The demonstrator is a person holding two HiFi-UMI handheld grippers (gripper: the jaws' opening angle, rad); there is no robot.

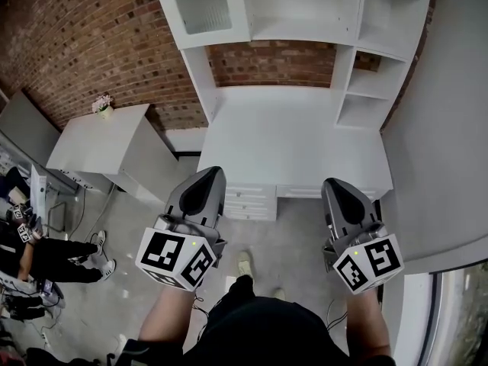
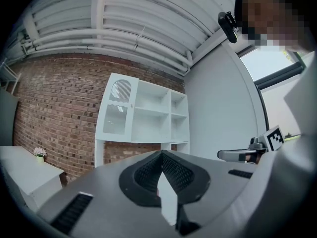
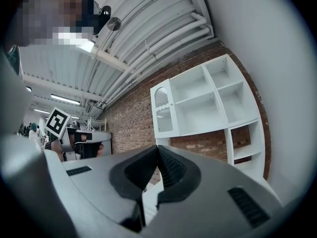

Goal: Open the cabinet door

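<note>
A white desk (image 1: 290, 139) with a shelf unit on top stands against a brick wall. The unit's glazed cabinet door (image 1: 202, 6) is at its upper left and sits closed; it also shows as the cabinet door (image 2: 119, 108) in the left gripper view and the cabinet door (image 3: 162, 110) in the right gripper view. My left gripper (image 1: 212, 171) and right gripper (image 1: 333, 181) are held side by side in front of the desk, well short of the door. Both point level toward the unit. The left gripper (image 2: 161, 152) has its jaws together with nothing held. So does the right gripper (image 3: 157, 148).
Small drawers (image 1: 248, 200) sit under the desk's left front. A white side table (image 1: 99, 147) with a flower pot (image 1: 103, 105) stands to the left. A seated person (image 1: 46, 254) is at the far left. A plain white wall (image 1: 442, 128) runs along the right.
</note>
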